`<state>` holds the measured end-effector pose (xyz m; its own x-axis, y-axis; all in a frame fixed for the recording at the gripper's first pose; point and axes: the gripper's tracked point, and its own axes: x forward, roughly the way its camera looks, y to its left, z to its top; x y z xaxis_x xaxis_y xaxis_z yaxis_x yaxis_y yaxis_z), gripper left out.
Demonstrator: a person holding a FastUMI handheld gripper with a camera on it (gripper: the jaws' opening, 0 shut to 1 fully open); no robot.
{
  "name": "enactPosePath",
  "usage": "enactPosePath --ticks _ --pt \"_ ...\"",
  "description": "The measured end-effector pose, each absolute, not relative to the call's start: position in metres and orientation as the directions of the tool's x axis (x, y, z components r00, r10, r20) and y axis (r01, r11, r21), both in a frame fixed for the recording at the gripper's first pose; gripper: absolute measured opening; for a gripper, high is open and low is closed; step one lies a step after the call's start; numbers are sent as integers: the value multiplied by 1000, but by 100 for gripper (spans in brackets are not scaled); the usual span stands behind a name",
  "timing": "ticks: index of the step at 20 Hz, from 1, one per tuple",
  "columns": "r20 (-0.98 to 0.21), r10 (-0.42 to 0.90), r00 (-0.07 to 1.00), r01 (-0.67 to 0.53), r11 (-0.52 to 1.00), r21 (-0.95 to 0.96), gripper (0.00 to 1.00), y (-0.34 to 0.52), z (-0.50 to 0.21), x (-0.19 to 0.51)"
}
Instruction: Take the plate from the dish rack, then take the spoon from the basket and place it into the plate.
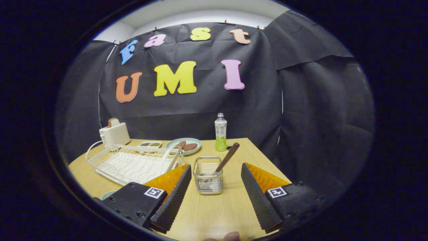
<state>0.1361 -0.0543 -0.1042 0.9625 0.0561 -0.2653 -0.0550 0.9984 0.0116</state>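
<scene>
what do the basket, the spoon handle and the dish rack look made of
The basket, standing between the open gripper fingers, looks like shiny metal wire: thin silvery bars with gaps. The spoon handle leaning out of it looks like dark brown wood, matte, though it might be plastic. The dish rack looks like white coated wire over a white, probably plastic, tray.

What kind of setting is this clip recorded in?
Most likely a staged kitchen set in a cloth-walled booth, not a real home: a toaster, dish rack and wire basket share one wooden table. The open claw frames the basket.
</scene>
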Motion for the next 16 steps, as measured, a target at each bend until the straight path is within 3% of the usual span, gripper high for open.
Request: enactPosePath --ticks 11,13,16 --pt "-354 112 929 -65 988 142 99 -63 -136 240" --pt "-372 124 920 -68 985 159 89 -59 -142 248" --pt "-393 155 906 -77 975 207 64 -49 -148 252"
